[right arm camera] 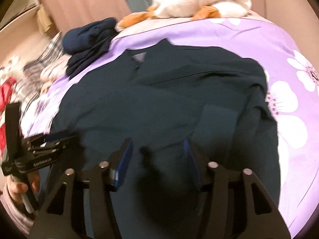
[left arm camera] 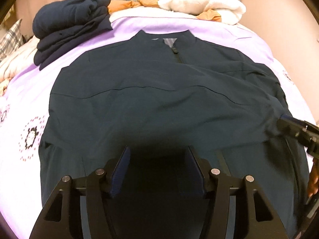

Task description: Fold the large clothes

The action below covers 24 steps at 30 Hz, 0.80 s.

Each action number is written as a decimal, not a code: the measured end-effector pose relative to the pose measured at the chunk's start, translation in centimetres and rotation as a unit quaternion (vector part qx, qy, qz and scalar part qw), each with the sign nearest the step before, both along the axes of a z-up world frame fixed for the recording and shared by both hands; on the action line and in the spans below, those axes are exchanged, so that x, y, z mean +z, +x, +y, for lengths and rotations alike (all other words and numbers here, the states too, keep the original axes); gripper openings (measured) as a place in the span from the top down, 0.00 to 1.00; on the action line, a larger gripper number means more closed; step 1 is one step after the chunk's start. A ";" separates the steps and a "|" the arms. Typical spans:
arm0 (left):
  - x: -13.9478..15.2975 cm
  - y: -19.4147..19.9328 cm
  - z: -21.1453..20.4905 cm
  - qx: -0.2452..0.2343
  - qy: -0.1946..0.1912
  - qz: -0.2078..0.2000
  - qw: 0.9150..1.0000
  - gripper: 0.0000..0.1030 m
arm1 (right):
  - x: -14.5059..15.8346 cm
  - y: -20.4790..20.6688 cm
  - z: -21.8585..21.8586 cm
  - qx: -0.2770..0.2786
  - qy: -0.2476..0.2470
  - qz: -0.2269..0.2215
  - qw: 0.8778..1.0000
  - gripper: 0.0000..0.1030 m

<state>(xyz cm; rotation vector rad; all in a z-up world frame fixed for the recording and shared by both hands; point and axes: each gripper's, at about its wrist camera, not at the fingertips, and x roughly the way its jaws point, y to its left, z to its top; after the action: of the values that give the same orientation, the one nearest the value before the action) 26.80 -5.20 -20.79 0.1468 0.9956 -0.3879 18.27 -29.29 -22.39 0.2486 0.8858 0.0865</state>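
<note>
A dark teal zip jacket (left arm camera: 155,91) lies spread on the purple bedspread (left arm camera: 83,45), collar at the far side, with a sleeve folded across its front. My left gripper (left arm camera: 157,153) is open over the jacket's lower part, nothing between its blue pads. My right gripper (right arm camera: 157,147) is open above the jacket (right arm camera: 179,103), empty. The right gripper also shows at the right edge of the left wrist view (left arm camera: 299,131). The left gripper shows at the left of the right wrist view (right arm camera: 45,145), held by a hand.
A stack of folded navy clothes (left arm camera: 69,33) sits at the bed's far left, also in the right wrist view (right arm camera: 89,41). A white and orange plush (left arm camera: 199,2) lies at the head of the bed. Plaid and striped bedding (left arm camera: 12,39) lies left.
</note>
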 end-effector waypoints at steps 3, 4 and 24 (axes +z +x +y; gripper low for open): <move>0.2 -1.4 -0.2 -0.007 0.013 -0.006 1.000 0.45 | -0.3 -1.0 1.7 0.024 -0.009 0.006 1.000 0.47; 0.2 -1.7 -0.1 -0.008 0.014 -0.007 1.000 0.45 | -0.5 -1.4 2.1 0.030 -0.011 0.009 0.999 0.47; -2.1 -7.4 1.7 -0.012 0.043 0.011 0.999 0.43 | -3.3 -7.7 4.9 0.041 -0.086 0.049 0.994 0.42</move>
<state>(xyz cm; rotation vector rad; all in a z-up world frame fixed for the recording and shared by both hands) 19.45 -3.53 -22.92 0.2327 1.0343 -0.3696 10.62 -24.36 -25.68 0.0554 0.9947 0.0732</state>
